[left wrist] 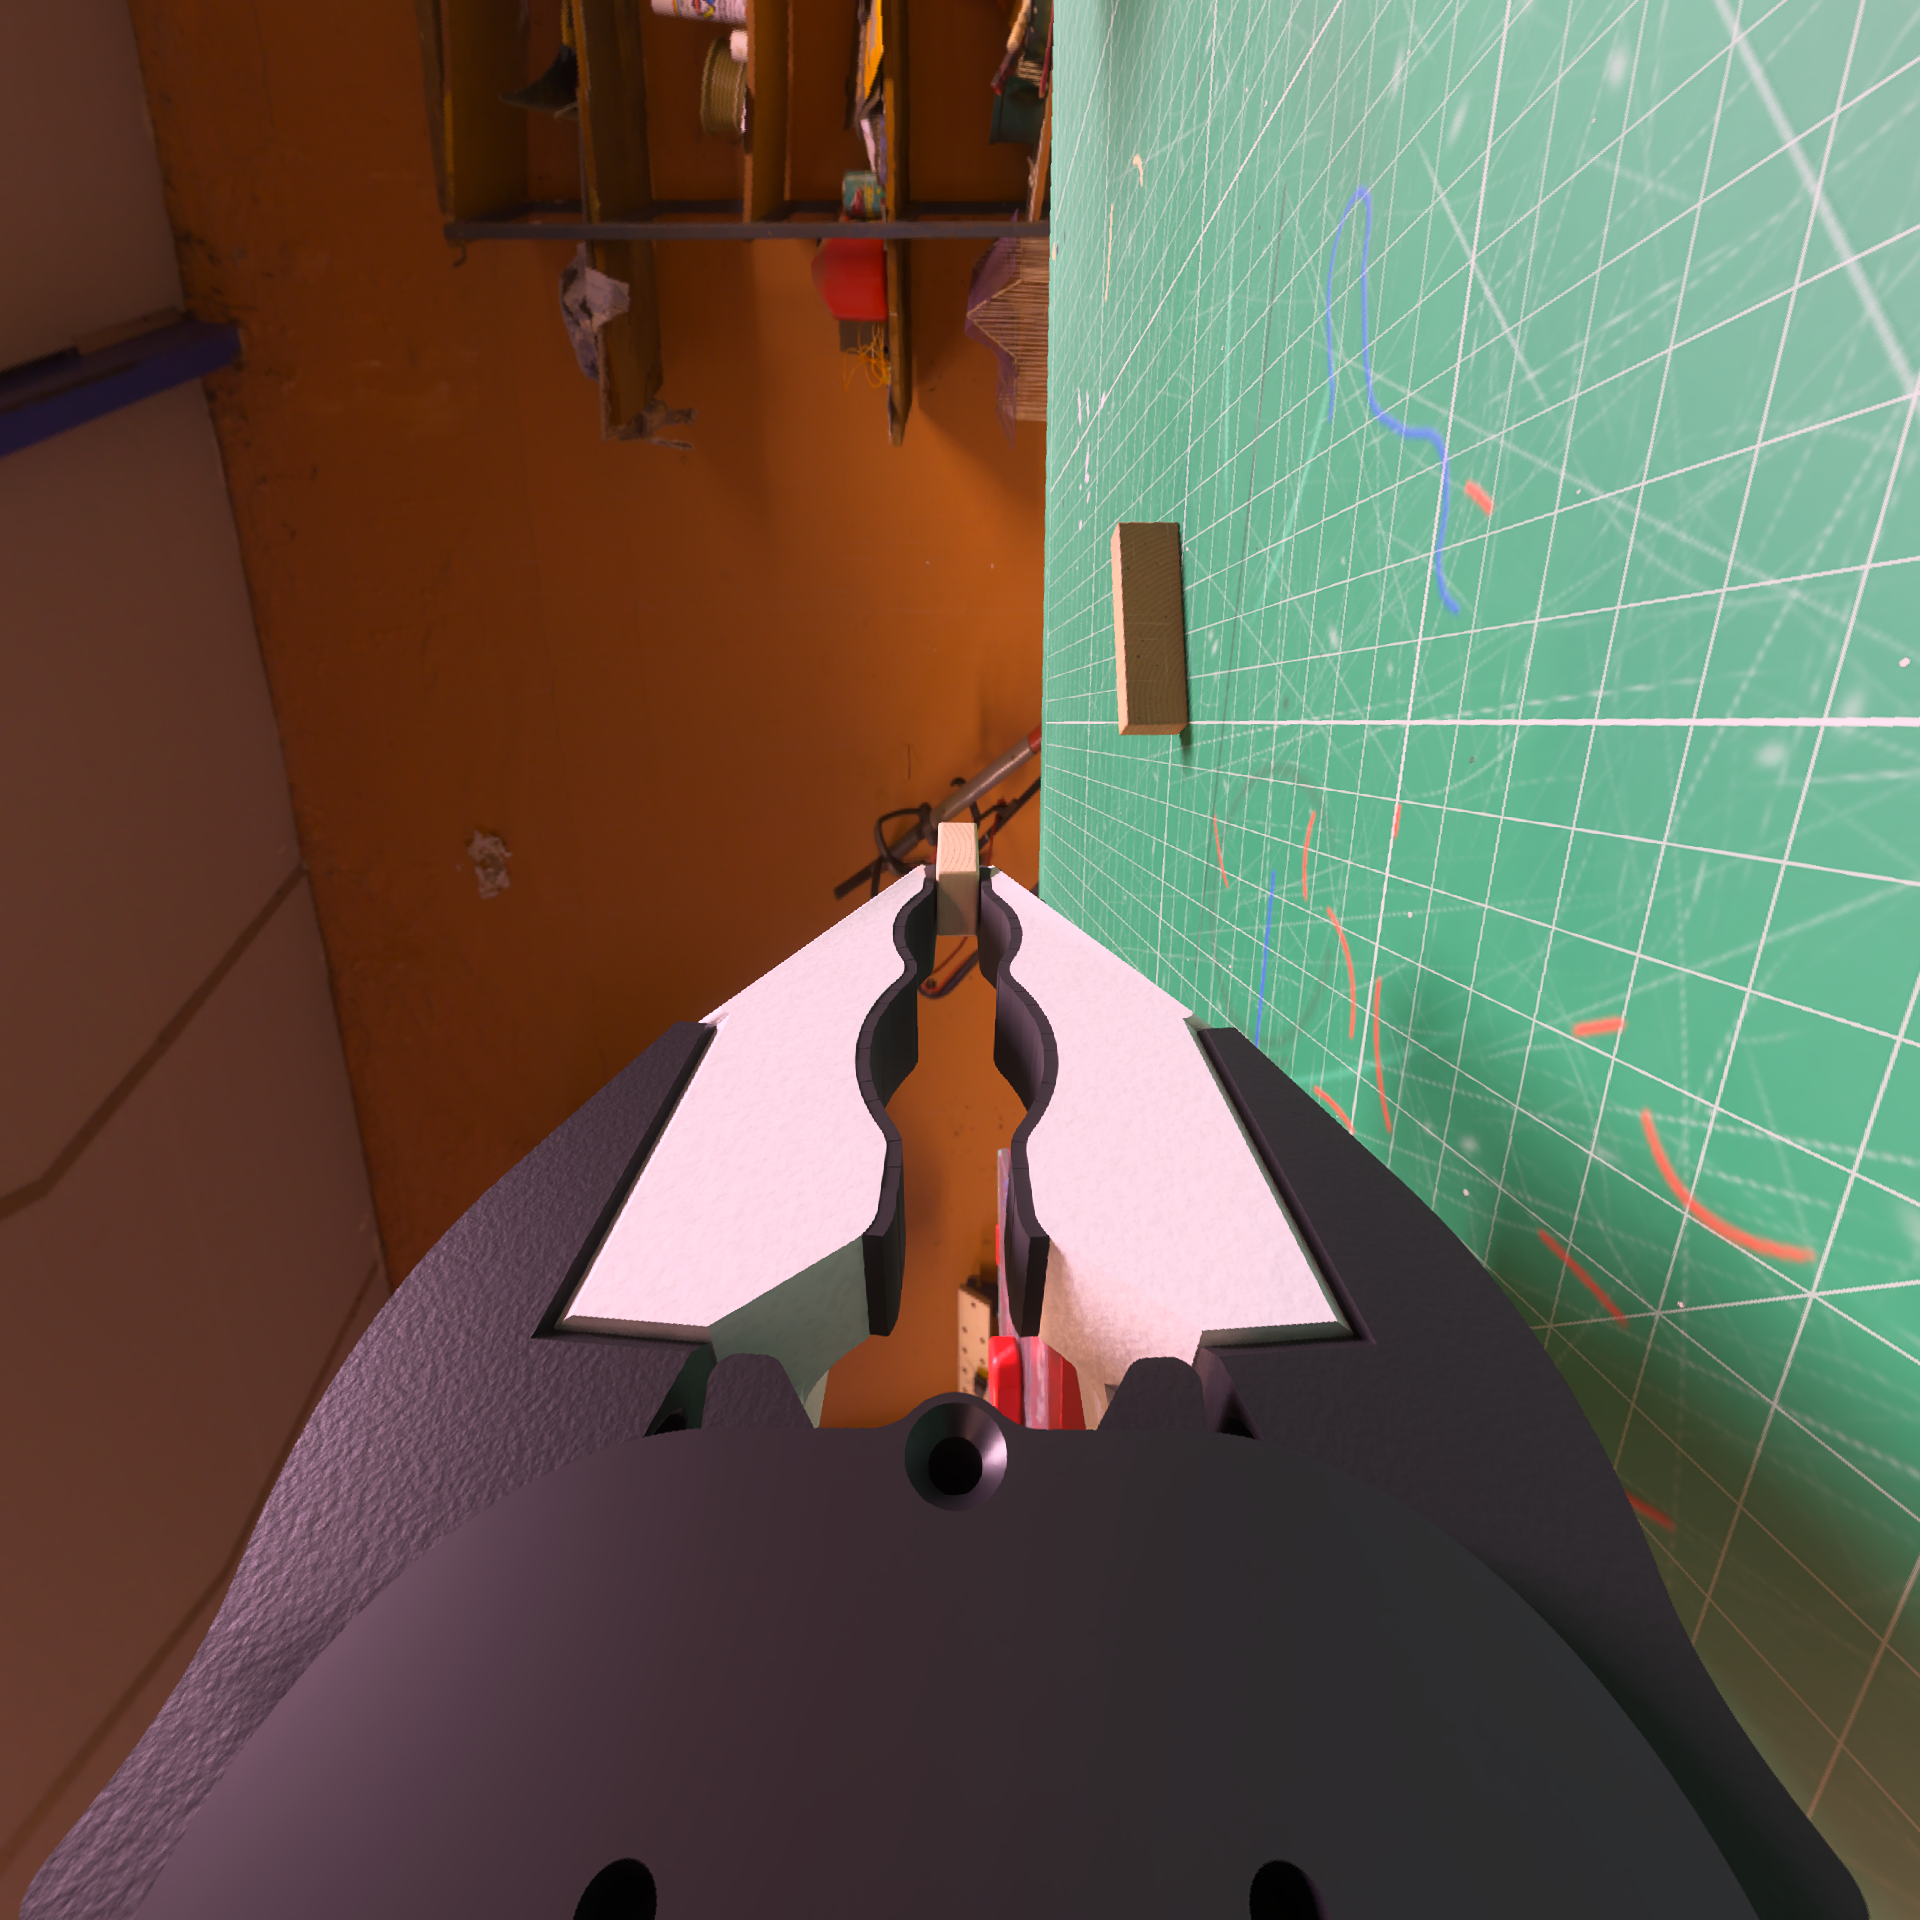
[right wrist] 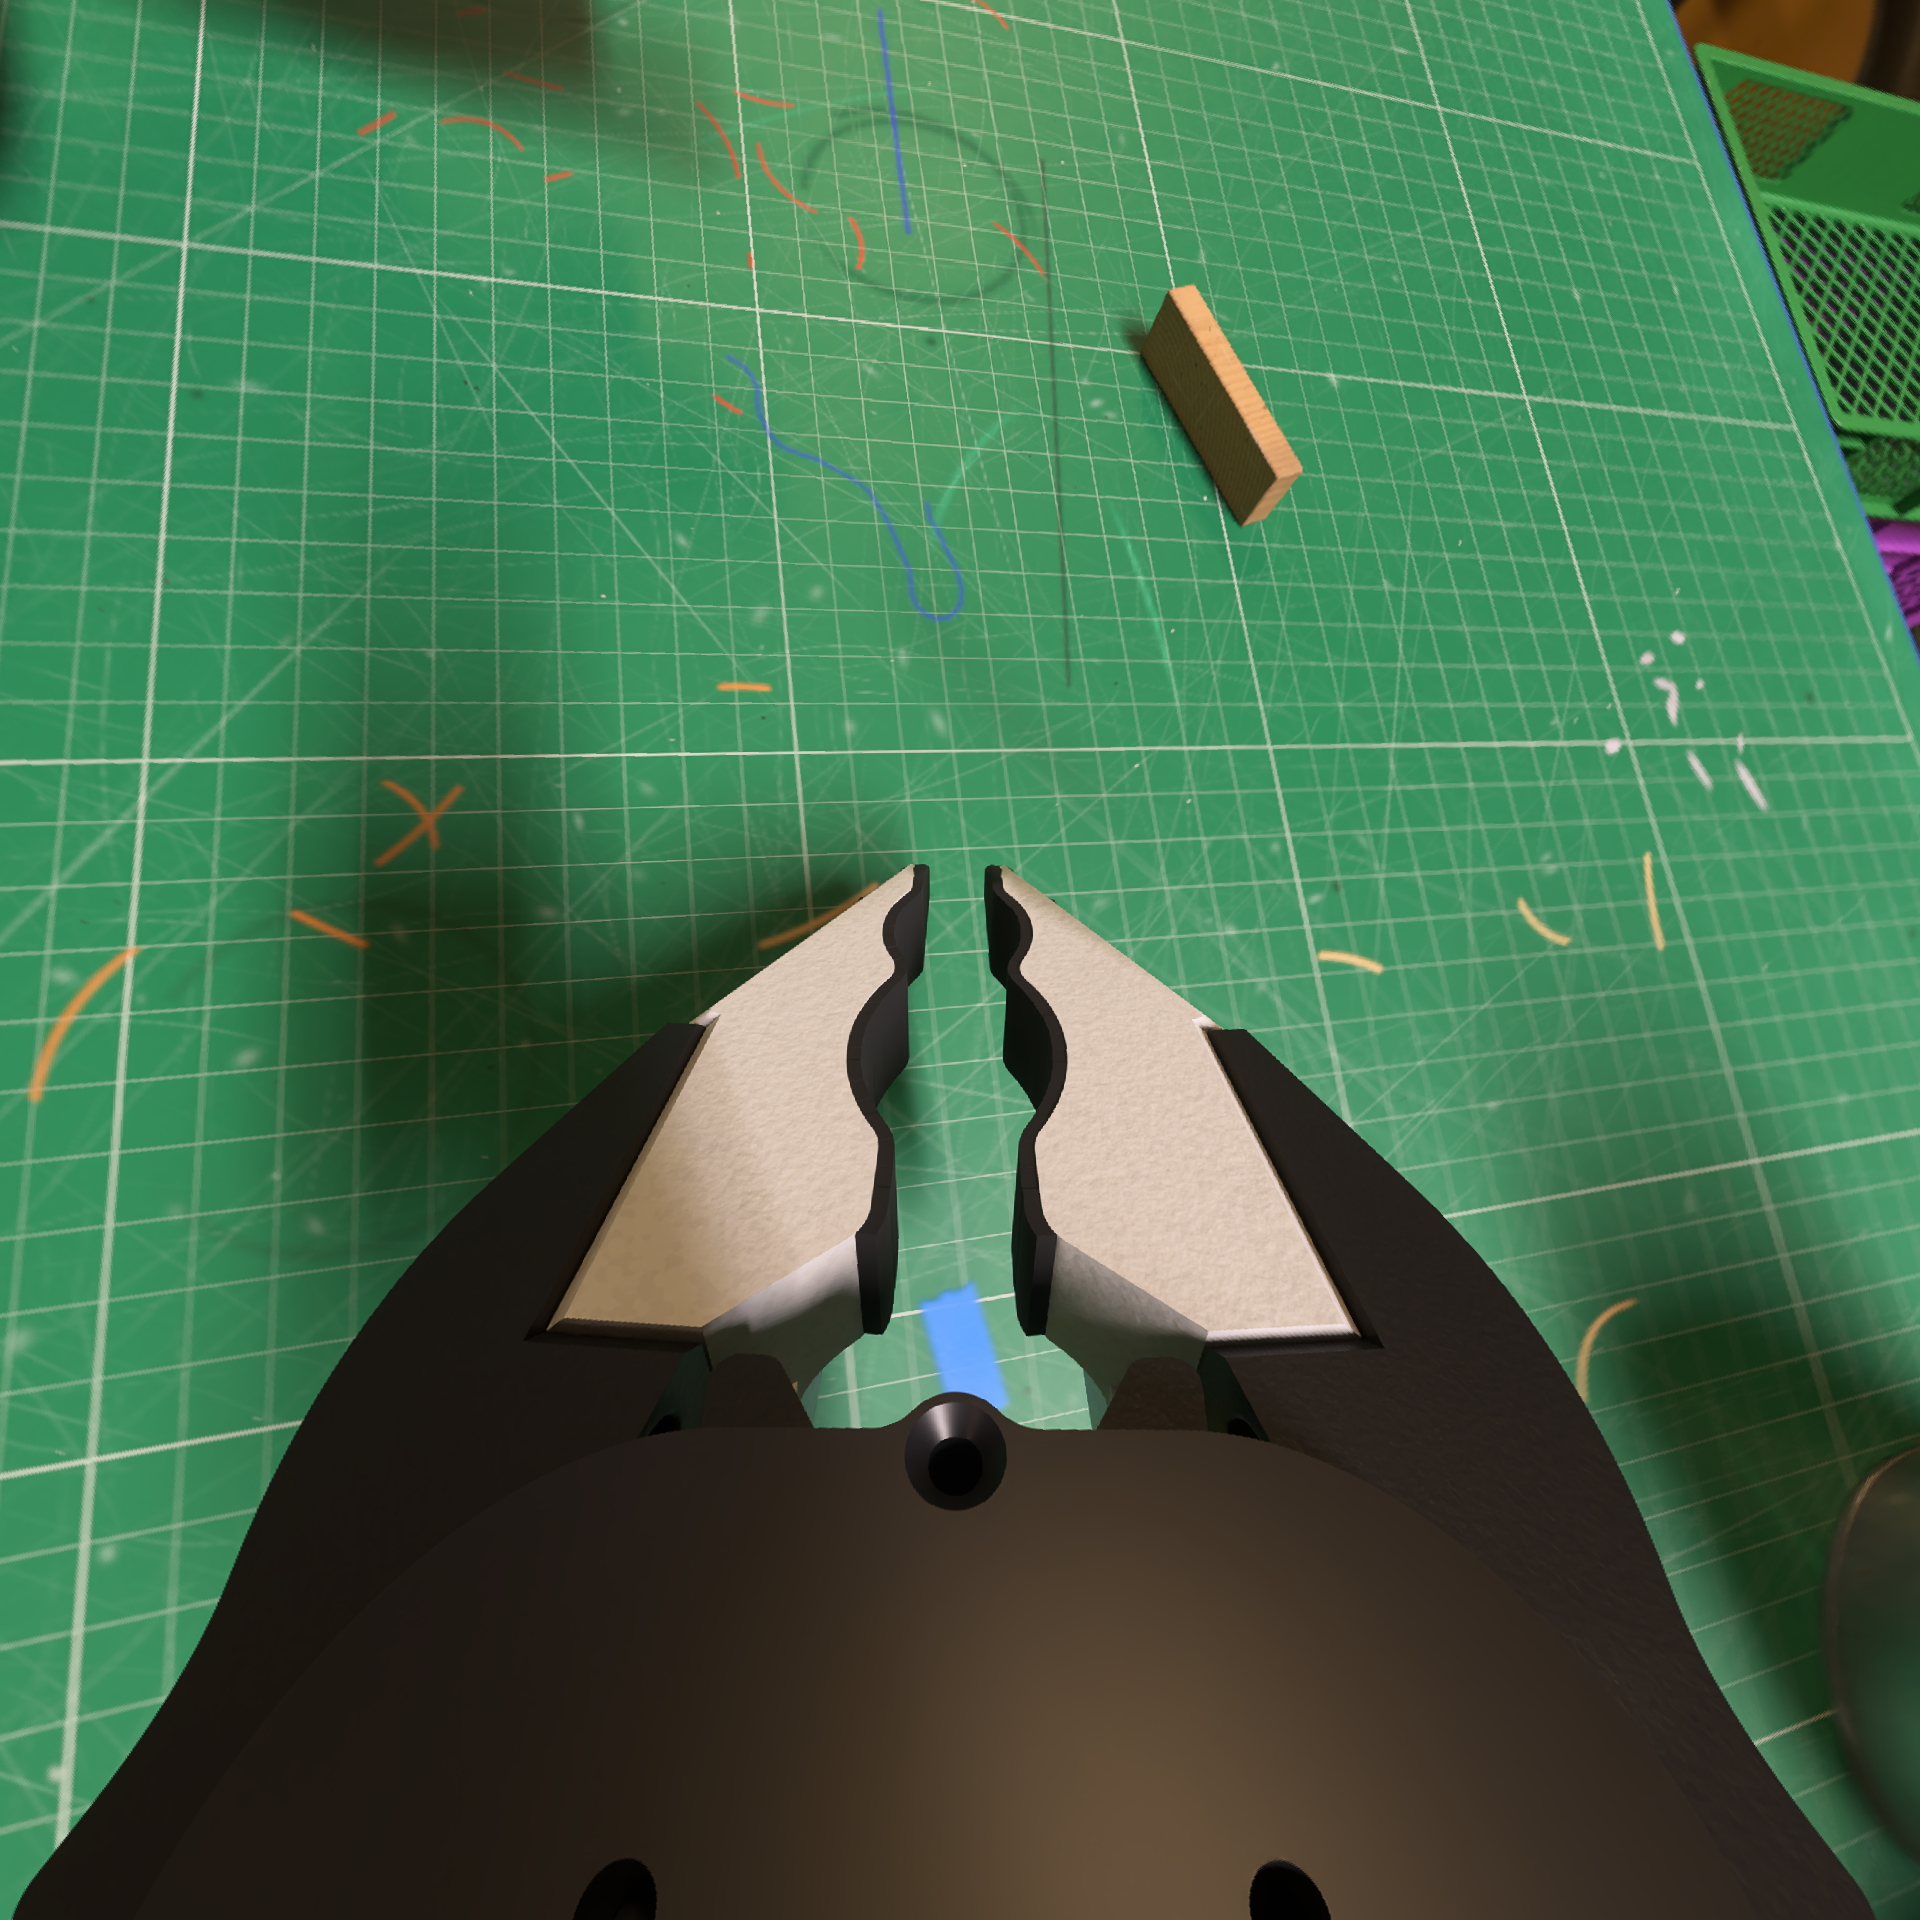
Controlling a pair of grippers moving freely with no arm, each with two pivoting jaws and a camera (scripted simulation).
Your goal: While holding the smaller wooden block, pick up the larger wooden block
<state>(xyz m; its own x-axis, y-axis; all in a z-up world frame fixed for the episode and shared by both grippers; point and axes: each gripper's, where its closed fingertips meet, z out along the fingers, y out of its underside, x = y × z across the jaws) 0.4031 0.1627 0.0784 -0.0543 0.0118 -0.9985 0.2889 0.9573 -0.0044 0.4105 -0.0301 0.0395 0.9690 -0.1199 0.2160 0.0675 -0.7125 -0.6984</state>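
Left wrist view: rolled sideways, with the green worktop [left wrist: 1558, 935] standing as a wall along the right edge and an orange wall filling the left.
Left tongs [left wrist: 957, 894]: clamped on the smaller wooden block [left wrist: 956, 878], pinched at the very tips, pale end poking out toward 12 o'clock.
Smaller wooden block, place: held clear of the worktop, just beside its edge.
Larger wooden block [left wrist: 1149, 629]: flat on the worktop near its edge, at 1 o'clock from the left tongs, well apart from them.
Background, 12 o'clock: cluttered wooden shelves [left wrist: 727, 156], contents too small to tell.
Right wrist view: looking down and forward over the worktop [right wrist: 416, 520], gridded in white and marked with red, orange and blue strokes.
Right tongs [right wrist: 957, 883]: parted by a narrow gap, nothing between the fingers, worktop showing through.
Larger wooden block [right wrist: 1221, 403]: at 1 o'clock from the right tongs, well apart, lying flat, long axis slanting from upper left to lower right.
Green mesh basket [right wrist: 1829, 239]: at 2 o'clock, at the worktop's edge, beyond the larger wooden block.
Blue tape strip [right wrist: 964, 1351]: on the worktop, seen between the finger bases at 6 o'clock.
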